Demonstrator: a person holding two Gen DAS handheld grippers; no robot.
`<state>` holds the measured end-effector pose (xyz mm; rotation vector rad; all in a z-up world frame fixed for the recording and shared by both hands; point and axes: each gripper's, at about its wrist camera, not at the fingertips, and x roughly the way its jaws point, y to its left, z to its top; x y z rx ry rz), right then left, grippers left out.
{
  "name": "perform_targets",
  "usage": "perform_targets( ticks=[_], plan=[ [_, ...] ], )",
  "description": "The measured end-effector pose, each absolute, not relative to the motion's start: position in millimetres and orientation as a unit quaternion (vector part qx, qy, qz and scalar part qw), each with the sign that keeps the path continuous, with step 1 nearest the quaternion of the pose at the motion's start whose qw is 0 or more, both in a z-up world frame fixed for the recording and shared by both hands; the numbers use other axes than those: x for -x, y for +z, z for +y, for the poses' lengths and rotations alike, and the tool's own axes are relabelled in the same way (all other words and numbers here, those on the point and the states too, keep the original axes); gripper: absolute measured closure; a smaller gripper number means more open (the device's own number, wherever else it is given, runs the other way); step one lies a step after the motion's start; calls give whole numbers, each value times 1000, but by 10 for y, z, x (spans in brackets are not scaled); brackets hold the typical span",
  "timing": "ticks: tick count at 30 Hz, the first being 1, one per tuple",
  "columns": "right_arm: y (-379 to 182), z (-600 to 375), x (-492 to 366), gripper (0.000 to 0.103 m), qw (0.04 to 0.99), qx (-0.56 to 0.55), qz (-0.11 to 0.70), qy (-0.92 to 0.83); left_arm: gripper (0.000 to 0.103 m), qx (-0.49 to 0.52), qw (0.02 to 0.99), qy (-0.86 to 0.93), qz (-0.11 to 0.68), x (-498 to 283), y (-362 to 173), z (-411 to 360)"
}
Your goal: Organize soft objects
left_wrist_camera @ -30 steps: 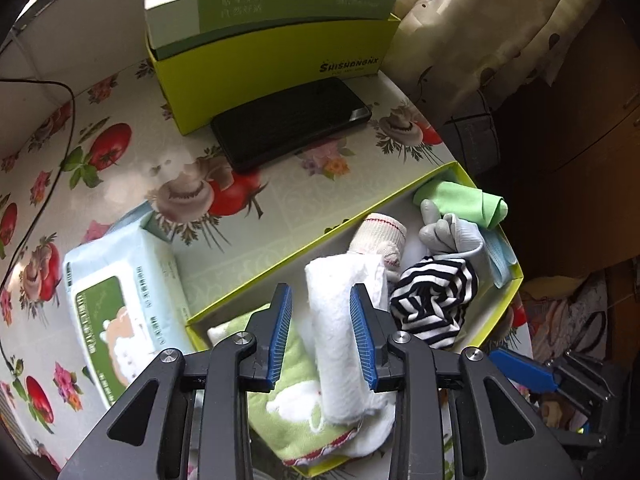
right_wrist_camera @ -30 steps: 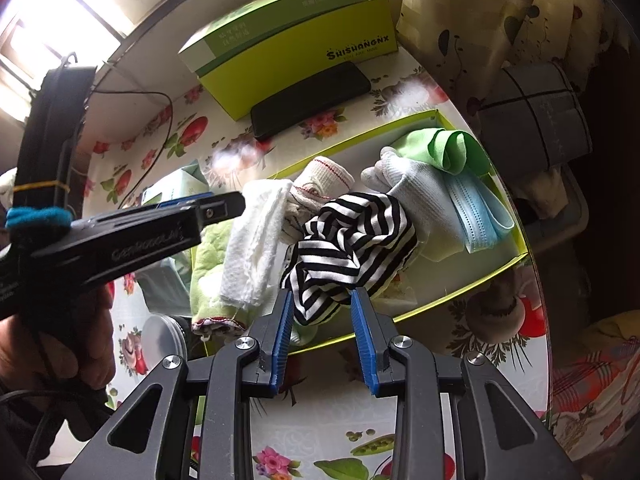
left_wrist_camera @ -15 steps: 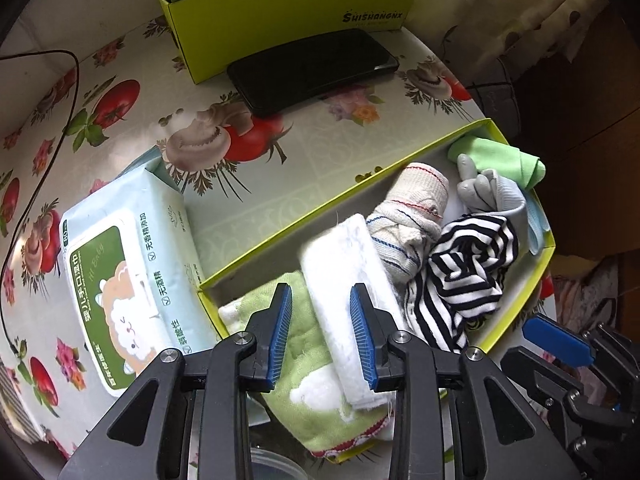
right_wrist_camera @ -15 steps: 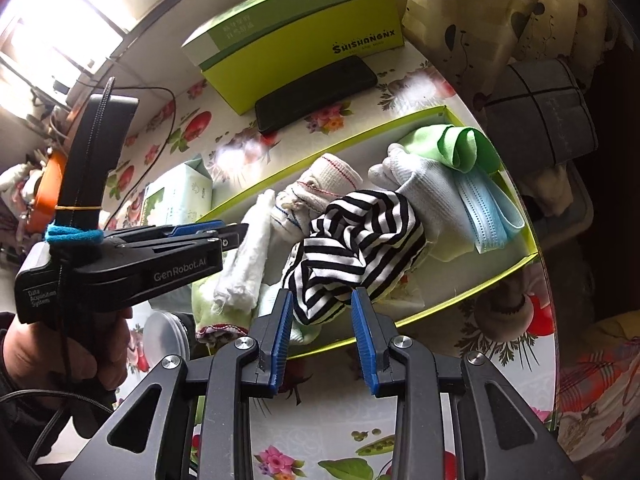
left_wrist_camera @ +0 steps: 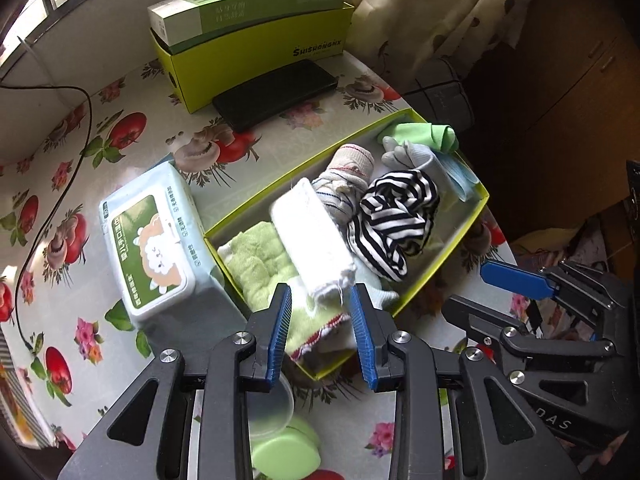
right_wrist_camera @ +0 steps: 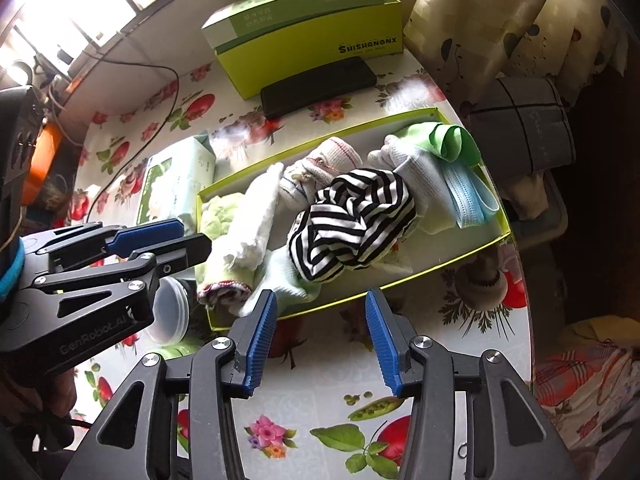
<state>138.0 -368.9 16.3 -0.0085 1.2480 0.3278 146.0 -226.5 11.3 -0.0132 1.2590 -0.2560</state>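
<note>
A shallow yellow-green box (left_wrist_camera: 444, 254) (right_wrist_camera: 452, 257) holds soft things: a green towel (left_wrist_camera: 256, 260), a white rolled cloth (left_wrist_camera: 310, 236) (right_wrist_camera: 250, 216), a rolled sock (left_wrist_camera: 346, 172), a black-and-white striped cloth (left_wrist_camera: 394, 218) (right_wrist_camera: 352, 220), a white glove (right_wrist_camera: 416, 176), a green cloth (right_wrist_camera: 452, 140) and a blue mask (right_wrist_camera: 466, 200). My left gripper (left_wrist_camera: 320, 316) is open and empty, just above the box's near end. My right gripper (right_wrist_camera: 320, 324) is open and empty, in front of the box's long side.
A wet-wipes pack (left_wrist_camera: 152, 236) lies left of the box. A black phone (left_wrist_camera: 276, 94) and a yellow-green carton (left_wrist_camera: 256, 36) are behind it. A green jar with a clear lid (left_wrist_camera: 280, 432) sits under my left gripper. A black cable (left_wrist_camera: 52, 168) runs at left.
Both grippers have pulled back from the box and up. My right gripper's jaws have opened wider. The white rolled cloth stays lying in the box.
</note>
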Motion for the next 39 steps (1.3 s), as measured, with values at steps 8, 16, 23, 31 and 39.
perform_targets(
  ticks=[8,16,23,31,39],
  plan=[
    [324,-3503,-1038,50,813,48,562,148,71,-16,815,-108,569,-1119,252,-2176],
    [393,-3359,-822,48,817,65,553,150,71,8,818,-113,564,-917,300,-2049],
    [428,-3303,-700,46,821,71,546,150,71,-10,823,-105,559,-763,295,-2046],
    [434,-3279,-665,46,820,73,548,148,71,-16,827,-99,554,-711,293,-2005],
    [414,-3284,-623,45,819,70,551,144,71,-14,818,-96,567,-708,185,-1999]
  ],
)
